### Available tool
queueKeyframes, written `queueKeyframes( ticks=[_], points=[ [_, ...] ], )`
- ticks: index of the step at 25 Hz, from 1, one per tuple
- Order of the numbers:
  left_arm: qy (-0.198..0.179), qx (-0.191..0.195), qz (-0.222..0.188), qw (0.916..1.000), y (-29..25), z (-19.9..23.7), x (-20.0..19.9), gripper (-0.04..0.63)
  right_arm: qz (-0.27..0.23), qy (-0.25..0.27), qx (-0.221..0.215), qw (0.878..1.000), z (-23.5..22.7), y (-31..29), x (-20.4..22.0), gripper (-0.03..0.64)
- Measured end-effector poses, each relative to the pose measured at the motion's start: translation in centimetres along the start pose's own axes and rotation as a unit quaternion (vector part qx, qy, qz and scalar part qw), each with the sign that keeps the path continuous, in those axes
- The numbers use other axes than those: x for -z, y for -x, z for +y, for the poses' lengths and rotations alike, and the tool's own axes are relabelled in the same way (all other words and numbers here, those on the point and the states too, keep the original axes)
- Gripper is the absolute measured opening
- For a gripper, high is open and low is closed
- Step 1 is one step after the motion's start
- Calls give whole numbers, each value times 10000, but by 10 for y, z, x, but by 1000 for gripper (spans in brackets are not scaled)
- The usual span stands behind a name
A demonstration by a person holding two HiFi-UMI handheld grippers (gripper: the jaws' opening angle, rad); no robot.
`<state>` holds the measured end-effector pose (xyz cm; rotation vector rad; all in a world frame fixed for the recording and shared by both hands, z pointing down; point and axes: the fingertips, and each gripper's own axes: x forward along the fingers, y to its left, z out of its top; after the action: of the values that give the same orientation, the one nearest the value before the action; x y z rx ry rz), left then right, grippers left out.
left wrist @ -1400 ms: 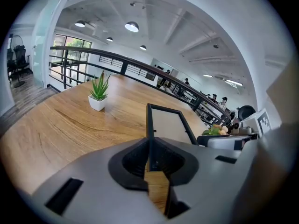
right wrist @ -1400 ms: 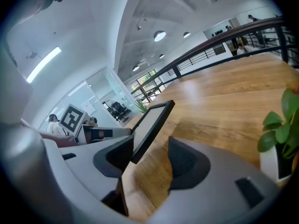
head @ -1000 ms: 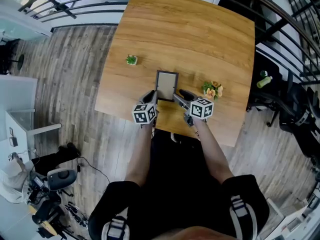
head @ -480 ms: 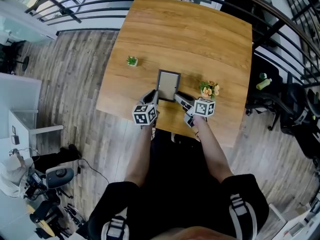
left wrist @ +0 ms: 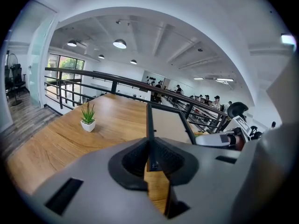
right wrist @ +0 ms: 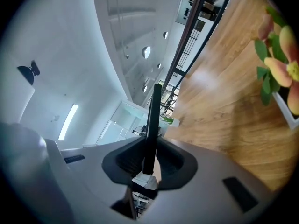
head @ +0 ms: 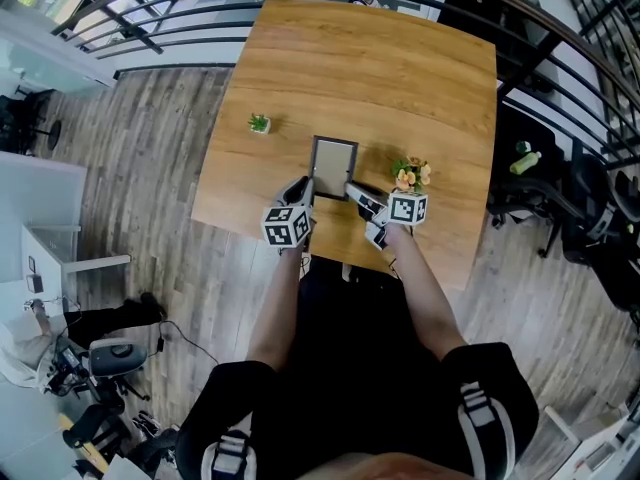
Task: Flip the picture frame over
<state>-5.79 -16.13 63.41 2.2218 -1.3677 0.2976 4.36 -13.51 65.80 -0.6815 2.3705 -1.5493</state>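
Note:
The dark-rimmed picture frame (head: 333, 167) is near the front middle of the wooden table (head: 400, 78), with its near edge raised. My left gripper (head: 306, 192) is shut on the frame's near left corner. In the left gripper view the frame's left rail (left wrist: 149, 125) runs out from between the jaws of the left gripper (left wrist: 149, 155). My right gripper (head: 354, 191) grips the near right corner. Its jaws have just been closing, and in the right gripper view the right gripper (right wrist: 148, 160) pinches the frame's thin dark edge (right wrist: 153, 115).
A small green potted plant (head: 260, 123) stands left of the frame. A pot of orange flowers (head: 411, 175) stands close to the right gripper. The table's near edge (head: 330, 256) lies just behind both grippers. A black railing (head: 150, 28) and office chairs (head: 590, 218) surround the table.
The right gripper has closed on the frame's near right corner. Both grippers have risen a little, lifting the frame's near edge, and the right gripper has rolled.

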Motion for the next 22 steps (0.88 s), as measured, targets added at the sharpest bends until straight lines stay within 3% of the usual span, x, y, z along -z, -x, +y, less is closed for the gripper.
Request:
queueKeyframes(
  ticks=[9, 18, 22],
  points=[
    [-210, -40, -4, 9998, -2, -8, -3, 57, -16, -86, -160, 9998, 5, 5, -7, 67],
    [-669, -478, 119, 9965, -3, -1, 5, 60, 127, 262, 273, 9992, -4, 6, -4, 66],
    [-578, -555, 135, 9967, 1, 6, 8, 60, 344, 355, 452, 9978, -13, 7, 5, 66]
  ],
)
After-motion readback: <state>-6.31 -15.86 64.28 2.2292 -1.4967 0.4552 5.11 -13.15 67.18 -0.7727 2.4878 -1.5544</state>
